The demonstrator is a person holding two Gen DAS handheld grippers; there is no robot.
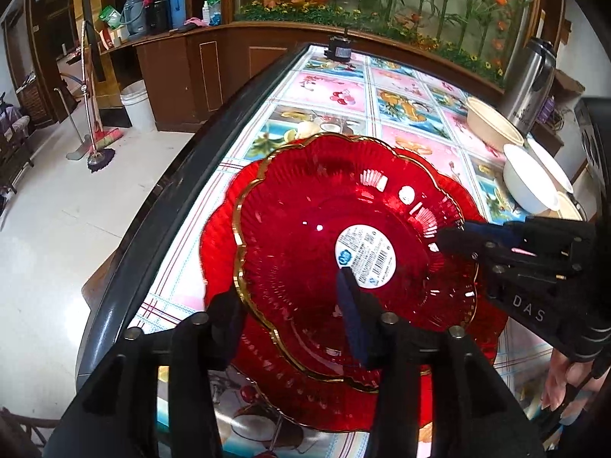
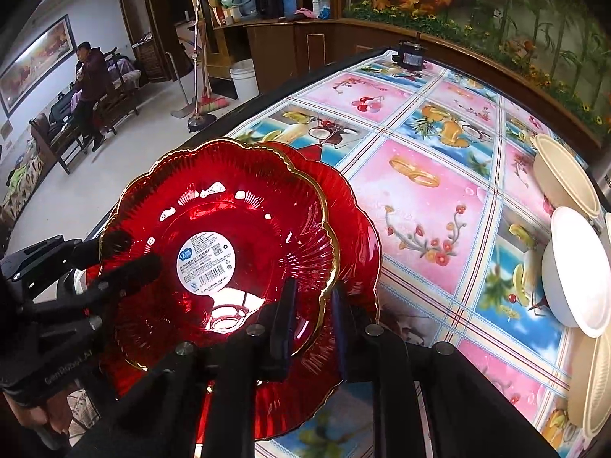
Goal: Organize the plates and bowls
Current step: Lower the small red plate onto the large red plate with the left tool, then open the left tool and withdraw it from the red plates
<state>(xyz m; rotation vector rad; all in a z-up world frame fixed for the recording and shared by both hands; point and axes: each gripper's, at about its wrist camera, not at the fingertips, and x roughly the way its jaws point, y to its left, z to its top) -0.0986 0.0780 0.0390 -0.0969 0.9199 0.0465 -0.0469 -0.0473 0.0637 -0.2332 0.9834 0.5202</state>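
A red plate (image 1: 355, 236) with a gold scalloped rim and a white label lay on a second red plate (image 1: 267, 393) at the near left edge of the bench (image 1: 416, 114). The left tool (image 1: 290, 328) straddled the upper plate's near rim with its fingers set moderately apart, not pressing it, while the right tool (image 2: 309, 305) stood narrow about the same plate's rim on the right; whether it gripped I cannot tell. White and cream bowls (image 2: 573, 267) sat well apart at the far right.
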